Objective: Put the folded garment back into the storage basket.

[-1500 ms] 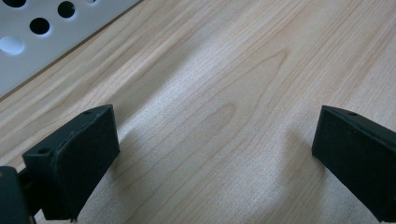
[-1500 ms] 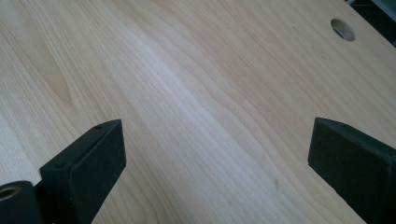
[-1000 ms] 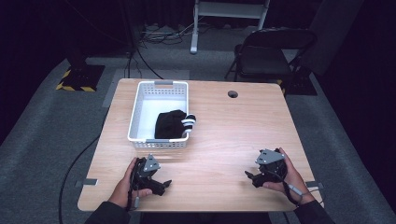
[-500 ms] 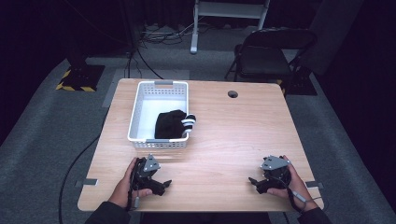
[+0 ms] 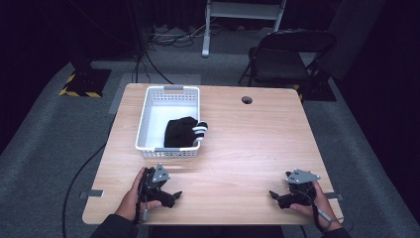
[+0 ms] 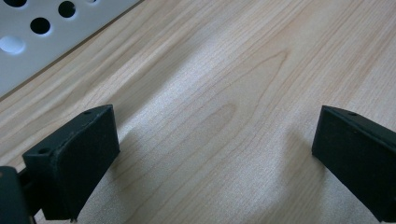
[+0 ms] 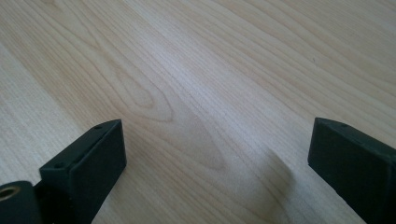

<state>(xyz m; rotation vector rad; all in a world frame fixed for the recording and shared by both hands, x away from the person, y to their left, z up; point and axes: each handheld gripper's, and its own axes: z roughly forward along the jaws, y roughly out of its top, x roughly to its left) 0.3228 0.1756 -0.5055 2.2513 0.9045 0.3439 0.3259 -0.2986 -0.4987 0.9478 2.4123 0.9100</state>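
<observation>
Since a second ago the right tongs have drawn back to the near right worktop, both tongs wide and empty; reach the left tongs squarely over the basket onto the sock.

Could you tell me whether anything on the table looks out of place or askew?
Only a small thing: the black garment in the white basket has its striped end draped over the basket's right rim. Both the left gripper and right gripper rest open on the table.
</observation>
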